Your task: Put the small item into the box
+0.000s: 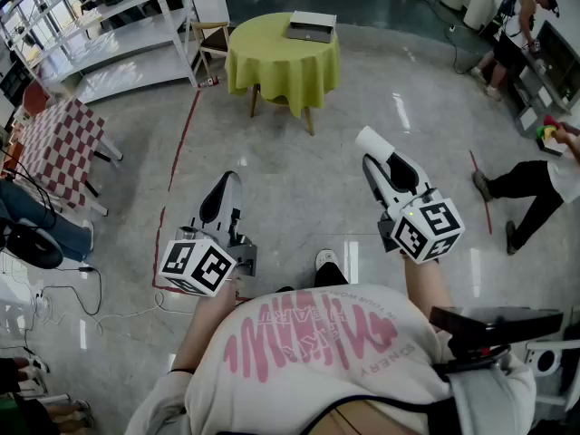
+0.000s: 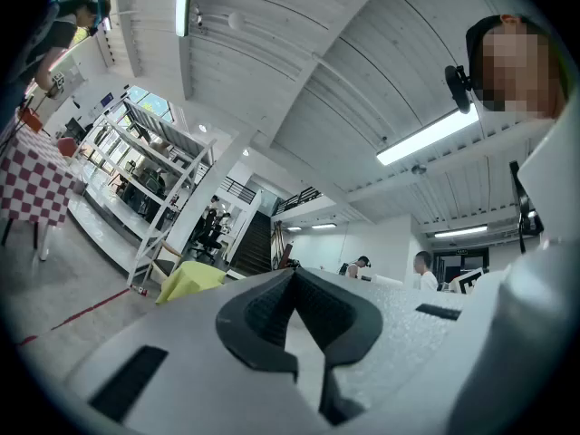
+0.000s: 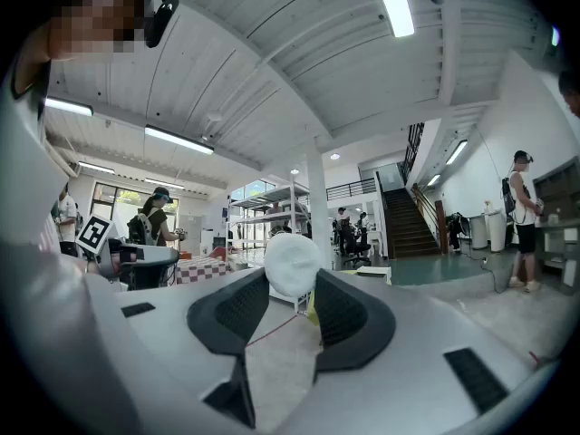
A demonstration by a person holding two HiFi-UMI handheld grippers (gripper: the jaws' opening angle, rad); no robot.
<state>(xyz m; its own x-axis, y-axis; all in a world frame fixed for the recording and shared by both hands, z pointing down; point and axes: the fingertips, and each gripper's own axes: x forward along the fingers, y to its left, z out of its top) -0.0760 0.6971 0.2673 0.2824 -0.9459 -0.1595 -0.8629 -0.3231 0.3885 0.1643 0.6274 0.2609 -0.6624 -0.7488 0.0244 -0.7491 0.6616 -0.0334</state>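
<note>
In the head view my right gripper (image 1: 369, 155) is held out over the floor, shut on a small white rounded item (image 1: 374, 141) at its tips. The right gripper view shows that white item (image 3: 292, 263) pinched between the two dark pads. My left gripper (image 1: 227, 182) hangs lower left, its jaws meeting at the tips with nothing between them (image 2: 293, 272). The flat grey-white box (image 1: 312, 26) lies on a round table with a yellow-green cloth (image 1: 272, 66), well ahead of both grippers. Past the right jaws the box (image 3: 373, 271) appears far off.
A red-checked table (image 1: 56, 139) stands at the left, with white shelving (image 1: 118, 25) and a wooden chair (image 1: 210, 39) behind. A red tape line (image 1: 186, 125) runs across the glossy floor. One person (image 1: 535, 184) strides at the right; another (image 1: 517, 25) stands by a bench.
</note>
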